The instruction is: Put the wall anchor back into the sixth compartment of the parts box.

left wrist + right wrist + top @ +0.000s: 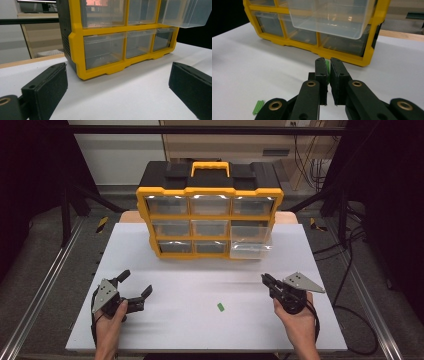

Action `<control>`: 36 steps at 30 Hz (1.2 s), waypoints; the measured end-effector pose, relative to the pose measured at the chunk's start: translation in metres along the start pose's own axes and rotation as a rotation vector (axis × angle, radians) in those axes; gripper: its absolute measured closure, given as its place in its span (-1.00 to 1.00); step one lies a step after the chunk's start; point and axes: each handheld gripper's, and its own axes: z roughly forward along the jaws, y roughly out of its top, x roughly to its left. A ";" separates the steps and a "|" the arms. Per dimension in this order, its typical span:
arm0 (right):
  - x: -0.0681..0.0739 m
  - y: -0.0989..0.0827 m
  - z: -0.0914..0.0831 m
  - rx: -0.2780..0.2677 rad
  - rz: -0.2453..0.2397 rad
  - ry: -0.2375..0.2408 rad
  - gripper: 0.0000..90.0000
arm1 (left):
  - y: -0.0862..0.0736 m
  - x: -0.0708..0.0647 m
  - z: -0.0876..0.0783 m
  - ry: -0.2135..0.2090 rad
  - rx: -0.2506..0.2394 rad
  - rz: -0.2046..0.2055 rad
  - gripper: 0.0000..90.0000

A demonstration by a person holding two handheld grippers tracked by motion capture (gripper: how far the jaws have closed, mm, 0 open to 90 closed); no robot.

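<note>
A yellow and black drawer cabinet (210, 216) stands at the back of the white board, with its handle on top. Its middle-right clear drawer (251, 241) is pulled out. In the right gripper view this drawer (329, 15) hangs just ahead of my right gripper (328, 63), which is shut on a small green piece (327, 70). A second green piece (220, 306) lies on the board, left of my right gripper (264, 279). My left gripper (136, 283) rests at the front left, wide open with nothing between its jaws, and points at the cabinet (77, 50).
The white board (190, 320) lies on a table with metal rails along both sides. Black frame legs and cables stand behind and to the right. The loose green piece (258, 107) lies beside my right gripper's left jaw.
</note>
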 end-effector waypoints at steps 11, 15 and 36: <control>-0.015 0.034 -0.013 -0.049 0.019 0.003 0.88 | 0.000 -0.003 0.001 -0.015 0.004 0.011 -0.96; -0.015 0.047 -0.017 -0.057 0.000 -0.002 0.88 | 0.000 -0.002 0.001 -0.016 0.004 0.011 -0.96; -0.007 0.142 0.002 -0.018 -0.118 0.051 0.88 | 0.001 -0.002 0.001 -0.012 0.005 0.016 -0.96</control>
